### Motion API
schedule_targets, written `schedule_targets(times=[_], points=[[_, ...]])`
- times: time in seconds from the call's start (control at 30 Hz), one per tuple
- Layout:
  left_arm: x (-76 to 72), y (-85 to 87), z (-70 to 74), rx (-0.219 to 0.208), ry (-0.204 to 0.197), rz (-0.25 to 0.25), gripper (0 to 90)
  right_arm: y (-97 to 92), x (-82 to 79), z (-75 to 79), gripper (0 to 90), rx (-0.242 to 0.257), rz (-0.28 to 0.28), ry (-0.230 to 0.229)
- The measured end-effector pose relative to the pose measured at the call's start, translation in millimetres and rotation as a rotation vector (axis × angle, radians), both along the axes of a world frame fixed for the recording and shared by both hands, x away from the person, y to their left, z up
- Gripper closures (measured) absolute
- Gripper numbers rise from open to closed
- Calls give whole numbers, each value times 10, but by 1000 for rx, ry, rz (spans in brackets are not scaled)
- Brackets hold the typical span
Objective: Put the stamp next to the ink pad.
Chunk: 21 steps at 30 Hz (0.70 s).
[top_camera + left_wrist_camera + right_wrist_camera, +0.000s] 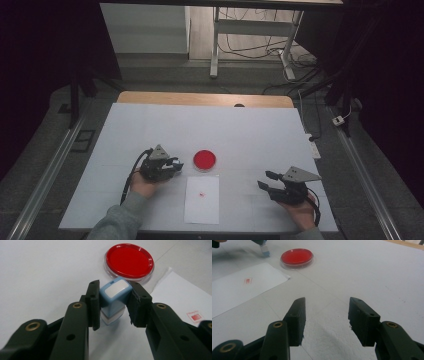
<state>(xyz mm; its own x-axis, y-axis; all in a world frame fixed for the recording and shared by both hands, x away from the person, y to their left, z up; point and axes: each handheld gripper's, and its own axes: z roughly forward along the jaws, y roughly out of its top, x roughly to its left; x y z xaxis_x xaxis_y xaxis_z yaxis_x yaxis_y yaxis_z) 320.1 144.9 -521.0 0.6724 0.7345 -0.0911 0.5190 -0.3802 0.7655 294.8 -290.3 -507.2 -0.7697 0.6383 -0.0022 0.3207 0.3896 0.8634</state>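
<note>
stamp point(113, 298): small blue-and-white self-inking block, sitting between the ink pad and the near-left of the table, just left of the paper's far corner.
handling: looking light and rigid, hard plastic, probably slick on the flat sides; likely a sprung lower section, so squeezing low could be binding it. Best hold is across the upper blue body, on the two flat faces, where the pads are sitting now.
left gripper point(176, 163): jaws clamping the stamp from both sides, stamp standing roughly upright with its base at or just above the table; contact with the table can't be told.
left hand point(142, 186): coming in from the near edge, gripper pointing toward the right and slightly far, toward the ink pad.
ink pad point(204, 160): round red dish, mid-table, just beyond the stamp, lying flat and uncovered.
paper point(202, 199): white sheet near the front edge, already carrying one small red imprint point(248, 280).
right gripper point(264, 180): jaws standing apart, gripping nothing, hovering low over bare table point(260, 130), well right of the paper.
right hand point(301, 211): resting near the right front corner, gripper pointing left and far.
</note>
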Motion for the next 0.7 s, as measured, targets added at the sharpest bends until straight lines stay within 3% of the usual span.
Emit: schedule_targets(times=[0.47,0.7], points=[[32,-54,-43,5,-5,-1,638,2,4,-2,476,-4,-3,1],[28,-64,-36,1,-19,-2,535,4,3,-2,476,-1,3,2]])
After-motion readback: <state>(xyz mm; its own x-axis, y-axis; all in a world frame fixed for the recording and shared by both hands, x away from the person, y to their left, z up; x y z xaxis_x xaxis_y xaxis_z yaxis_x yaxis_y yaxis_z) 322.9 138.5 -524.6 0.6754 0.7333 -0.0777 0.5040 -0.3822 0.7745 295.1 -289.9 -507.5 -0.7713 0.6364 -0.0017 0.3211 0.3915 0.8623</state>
